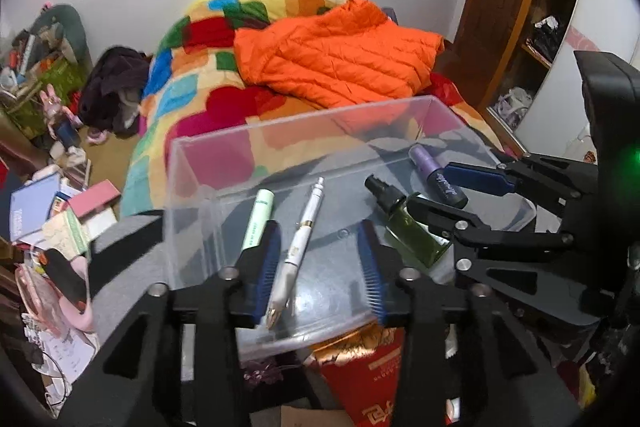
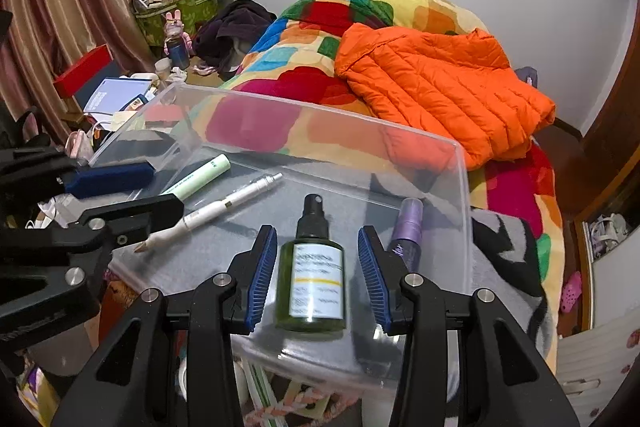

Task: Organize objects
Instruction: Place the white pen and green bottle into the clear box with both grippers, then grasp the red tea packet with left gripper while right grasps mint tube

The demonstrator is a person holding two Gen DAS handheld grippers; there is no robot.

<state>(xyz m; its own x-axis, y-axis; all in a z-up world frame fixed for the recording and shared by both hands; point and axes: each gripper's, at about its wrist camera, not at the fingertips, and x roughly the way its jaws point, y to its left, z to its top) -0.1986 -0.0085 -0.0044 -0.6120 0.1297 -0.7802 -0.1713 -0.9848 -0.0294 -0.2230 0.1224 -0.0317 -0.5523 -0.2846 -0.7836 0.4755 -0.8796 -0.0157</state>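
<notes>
A clear plastic bin is taken as the landmark; four small toiletries lie on its floor. Toward its left wall a pale green tube lies, with a white pen just beside it on the right. Toward the right wall a dark green spray bottle lies on its back, label up, and a purple spray bottle lies between it and that wall.

The left gripper is held over the near-left part of the bin with its jaws partly parted. The white pen lies between them, close to the left pad, and no pad is seen pressing on it. The pen's long axis runs roughly along the gripper's pointing line, tip toward the camera, so it is straddled across its thin width.

The right gripper is held over the near-right part of the bin, its jaws parted a little wider than the dark green spray bottle, with a clear gap at each pad. The bottle's long axis also runs away from the gripper, cap toward the bin's far wall.

Each item is judged nearest to the gripper already around it. The green tube is nearer the left hand, the purple bottle nearer the right.
</notes>
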